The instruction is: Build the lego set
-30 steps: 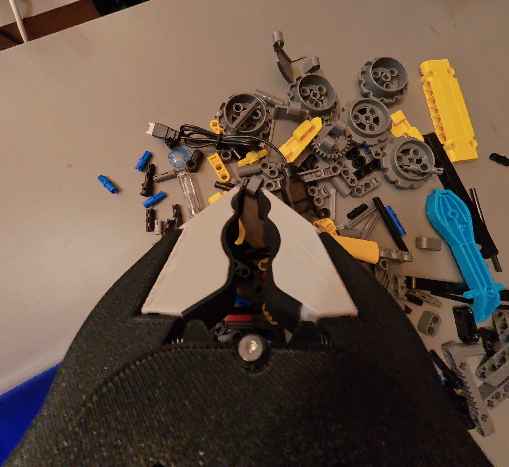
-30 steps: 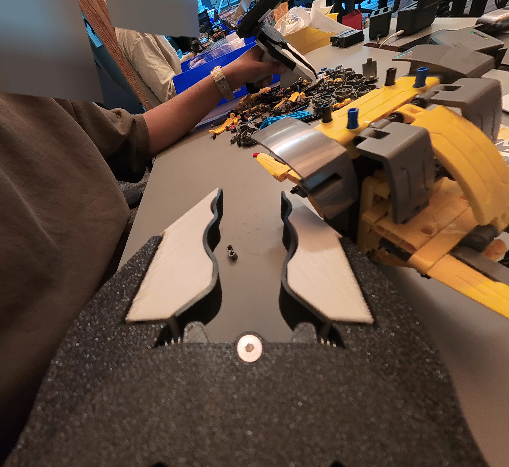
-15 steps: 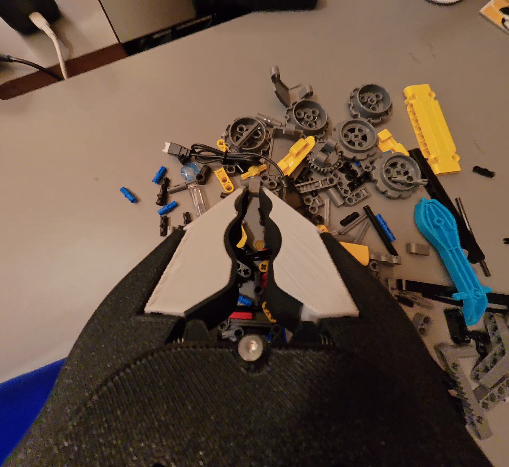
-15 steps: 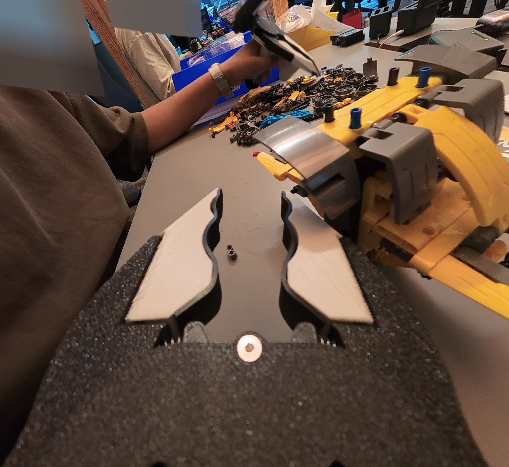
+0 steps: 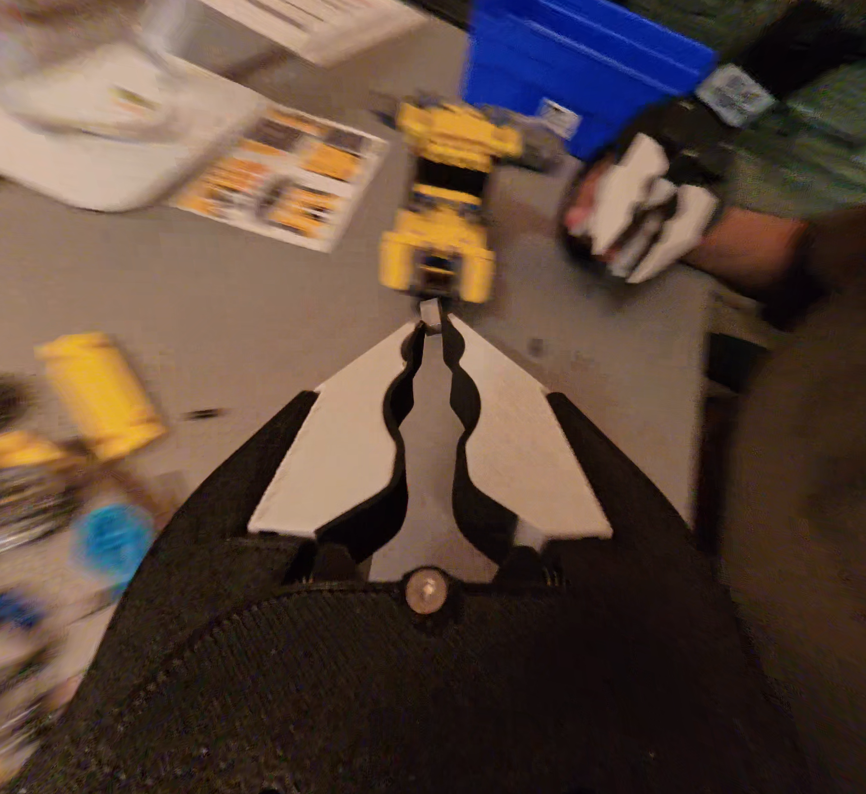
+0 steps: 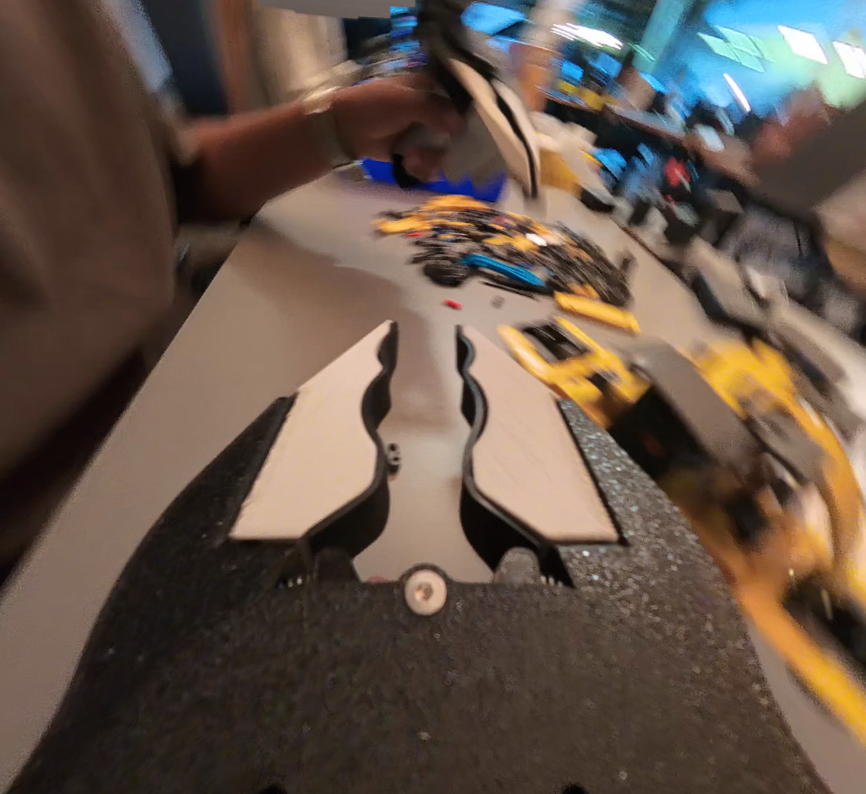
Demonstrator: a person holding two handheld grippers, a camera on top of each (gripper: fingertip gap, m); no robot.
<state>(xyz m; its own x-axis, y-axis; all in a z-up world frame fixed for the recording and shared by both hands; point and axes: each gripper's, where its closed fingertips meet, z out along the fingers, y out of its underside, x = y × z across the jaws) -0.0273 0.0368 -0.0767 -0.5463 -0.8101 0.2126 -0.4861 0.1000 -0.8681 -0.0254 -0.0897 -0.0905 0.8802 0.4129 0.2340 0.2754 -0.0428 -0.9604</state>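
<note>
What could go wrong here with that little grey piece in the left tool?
The left tool pinches the small grey piece only at its very tips, so it could slip out. The yellow model lies just ahead; a bump might shift it. The right tool is open beside the model, not holding it.

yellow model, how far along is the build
Done: yellow model stands partly built on the grey table. In hand: left gripper pinches a small grey piece near it; right gripper open, empty. Left: a loose parts pile remains.
</note>
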